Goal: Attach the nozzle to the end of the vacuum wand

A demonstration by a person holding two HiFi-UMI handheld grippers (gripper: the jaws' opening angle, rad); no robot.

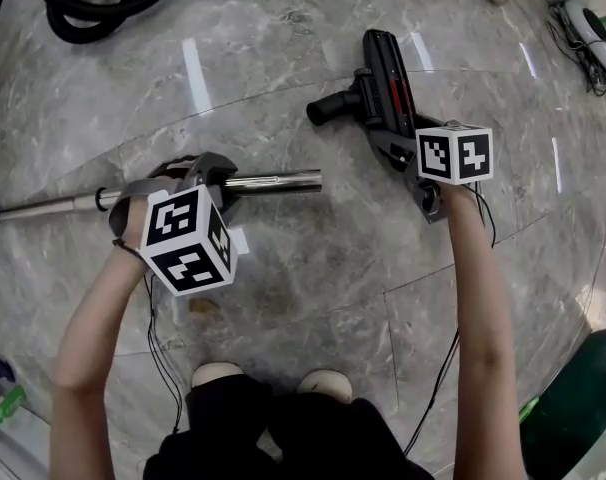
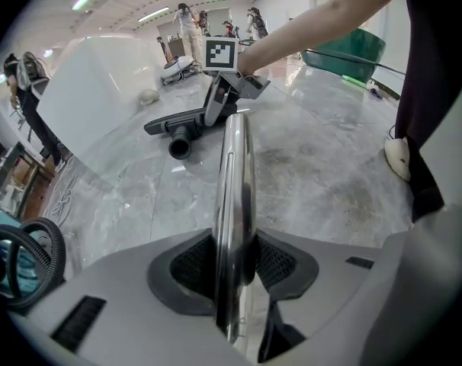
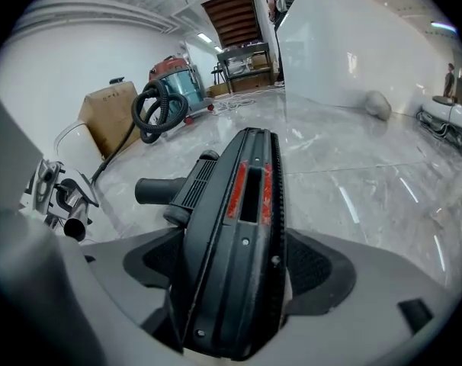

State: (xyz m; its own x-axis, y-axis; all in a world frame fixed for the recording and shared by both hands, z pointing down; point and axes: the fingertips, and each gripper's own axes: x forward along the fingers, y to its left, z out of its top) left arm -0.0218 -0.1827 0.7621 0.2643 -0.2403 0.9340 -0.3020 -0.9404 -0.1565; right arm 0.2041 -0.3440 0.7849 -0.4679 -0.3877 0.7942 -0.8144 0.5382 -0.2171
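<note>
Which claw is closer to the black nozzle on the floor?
Right. The right claw has the nozzle between its open jaws. The left claw is off to the side, clamped on the shiny wand, apart from the nozzle.

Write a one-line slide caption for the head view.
Left gripper clamps the metal vacuum wand; right gripper, jaws open, straddles the nozzle on the marble floor.

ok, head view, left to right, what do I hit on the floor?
Hose coil → left gripper, clamped on the wand → nozzle → white device at the far right edge.
</note>
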